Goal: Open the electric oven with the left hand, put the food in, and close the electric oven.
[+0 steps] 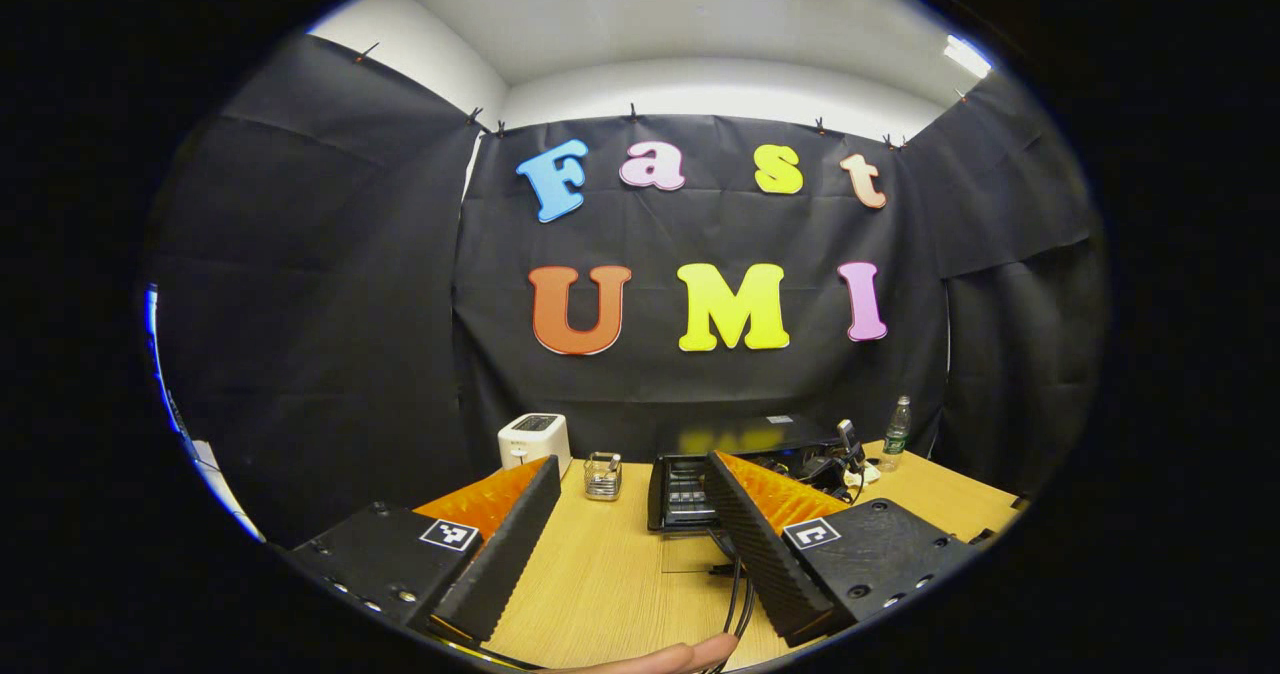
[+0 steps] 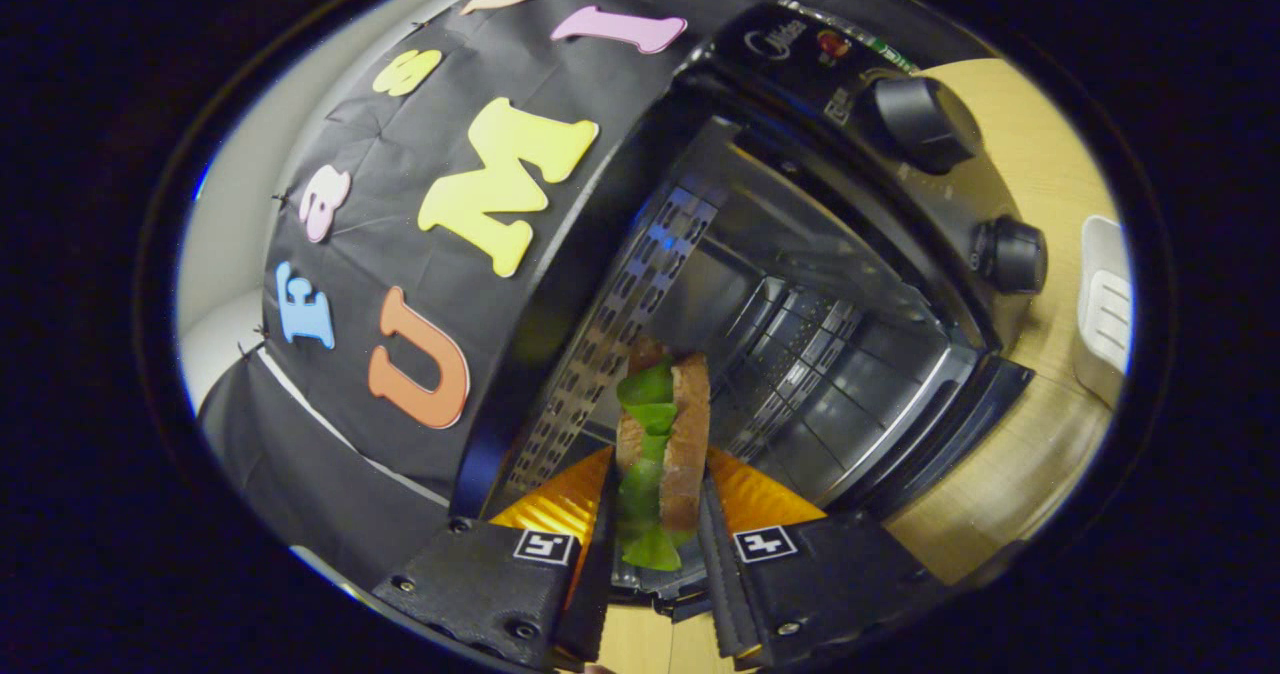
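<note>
In the right gripper view my right gripper is shut on a sandwich of brown bread and green lettuce, held on edge. It sits at the mouth of the black electric oven, whose cavity with a wire rack is exposed, the door down. Two knobs stand on its control panel. In the left gripper view the oven stands mid-table with its door open. My left gripper hangs well back from it, open and holding nothing.
A white toaster and a small glass holder stand left of the oven on the wooden table. A plastic bottle is at the far right. Black cables run over the table. A fingertip shows at the bottom.
</note>
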